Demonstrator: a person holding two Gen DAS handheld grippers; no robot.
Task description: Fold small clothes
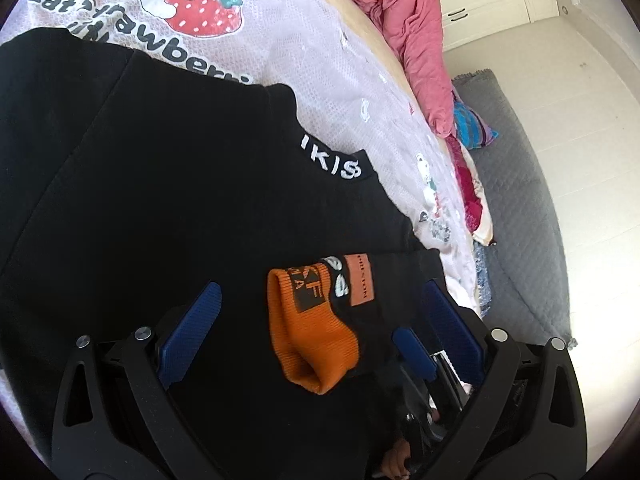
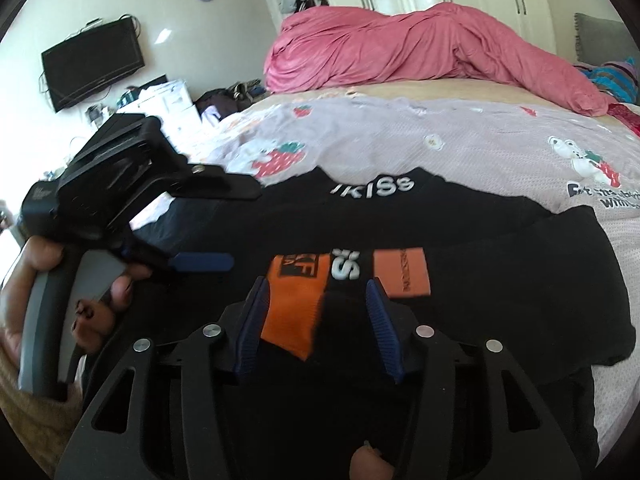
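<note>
Bedding fills both views: a pale sheet with strawberry prints, and a pink duvet bunched at 12 o'clock in the right wrist view. On the sheet lies the black garment, spread flat, with white letters on its collar and an orange cuff folded onto its middle. The left gripper hangs above the garment with the jaws spread wide, one at 8 o'clock and one at 4 o'clock, holding nothing. The right gripper is half open around the orange cuff; whether its pads touch the cloth cannot be told.
</note>
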